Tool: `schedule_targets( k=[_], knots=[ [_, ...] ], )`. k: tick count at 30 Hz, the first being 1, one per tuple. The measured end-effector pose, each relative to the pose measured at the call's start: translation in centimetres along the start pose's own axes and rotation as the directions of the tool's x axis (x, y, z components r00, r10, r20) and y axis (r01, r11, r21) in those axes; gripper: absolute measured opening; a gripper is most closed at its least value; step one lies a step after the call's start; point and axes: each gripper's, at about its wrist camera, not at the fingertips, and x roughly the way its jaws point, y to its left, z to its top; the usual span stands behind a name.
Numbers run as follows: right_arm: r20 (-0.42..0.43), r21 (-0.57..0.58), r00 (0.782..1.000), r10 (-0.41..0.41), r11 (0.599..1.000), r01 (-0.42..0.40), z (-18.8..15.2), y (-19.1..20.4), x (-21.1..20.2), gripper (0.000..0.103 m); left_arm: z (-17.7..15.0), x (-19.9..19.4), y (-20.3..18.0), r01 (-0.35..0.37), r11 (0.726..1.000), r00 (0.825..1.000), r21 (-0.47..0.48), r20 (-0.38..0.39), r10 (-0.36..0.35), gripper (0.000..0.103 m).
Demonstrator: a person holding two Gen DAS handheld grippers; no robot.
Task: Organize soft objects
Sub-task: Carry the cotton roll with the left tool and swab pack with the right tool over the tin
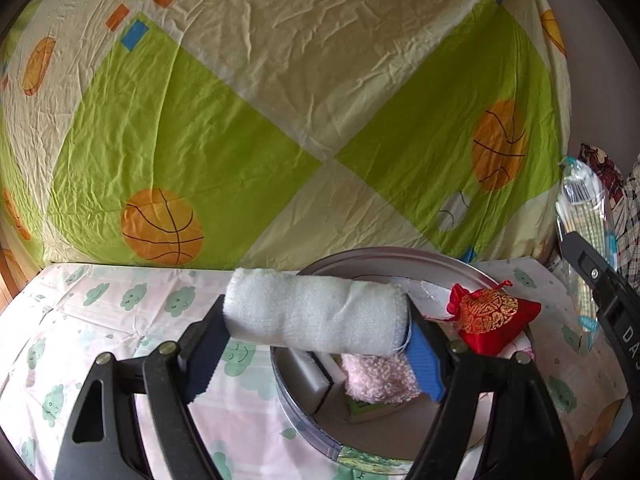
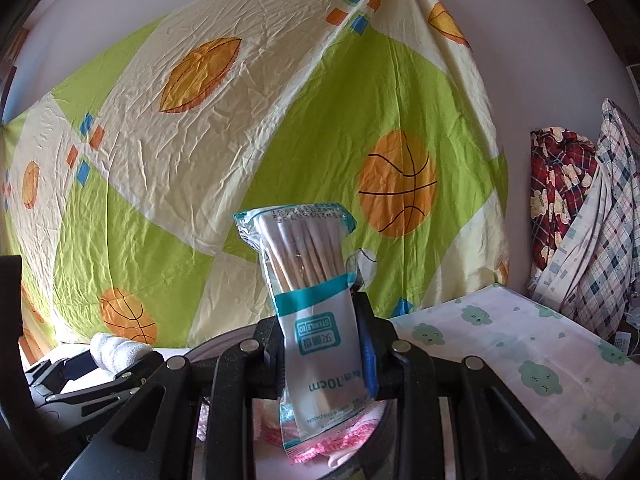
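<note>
Table draped in a pale pink cloth printed with green smiling clouds, pushed up against a hanging sheet. Resting on the cloth toward the right, a round metal tin, its rim partly hidden. In the right wrist view, the clothed tabletop running out bare to the right

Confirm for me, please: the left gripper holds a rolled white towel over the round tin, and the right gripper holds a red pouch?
Not quite. The right gripper holds a cotton swab packet, as the right wrist view shows. The red pouch sits on the round tin; the left gripper does hold the rolled white towel.
</note>
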Motion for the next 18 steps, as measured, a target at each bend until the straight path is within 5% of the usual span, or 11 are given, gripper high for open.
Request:
schedule_targets(
  k=[18],
  knots=[
    [-0.016, -0.061, 0.995, -0.102, 0.993, 0.101, -0.6, -5.2, -3.8, 0.031, -0.9, -2.4, -6.1, 0.106, 0.994, 0.994, 0.028, -0.021, -0.105, 0.080]
  ],
)
